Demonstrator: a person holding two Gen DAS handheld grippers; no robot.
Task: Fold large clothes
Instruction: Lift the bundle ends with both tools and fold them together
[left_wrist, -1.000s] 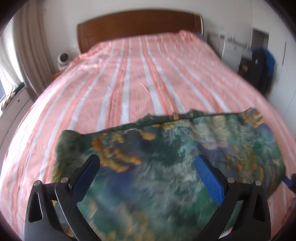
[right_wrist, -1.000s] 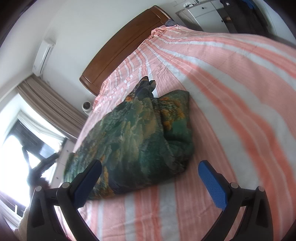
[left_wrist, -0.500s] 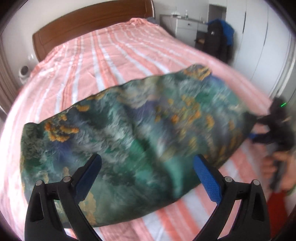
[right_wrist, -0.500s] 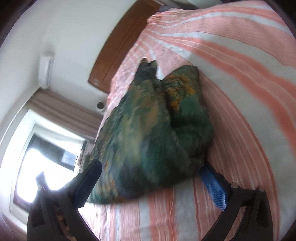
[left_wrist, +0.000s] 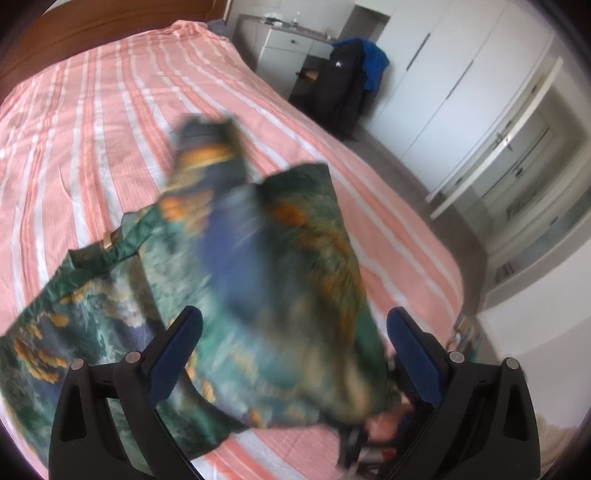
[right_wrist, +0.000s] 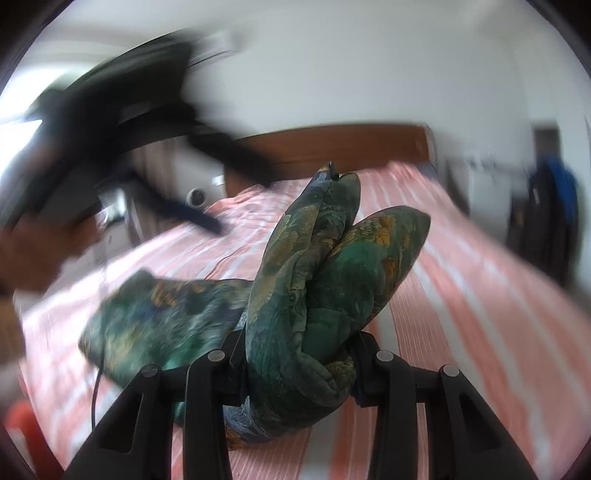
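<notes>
The garment lay bunched on the bed, one thick fold lifted. My right gripper had its jaws clamped on that fold; my left gripper hung above, jaws wide.

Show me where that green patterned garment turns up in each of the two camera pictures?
Left wrist view: the green patterned garment fills the lower centre, part lifted and blurred, above the open left gripper.
Right wrist view: it stands bunched at centre, pinched in the right gripper.
Shared landmark: the wooden headboard.
</notes>
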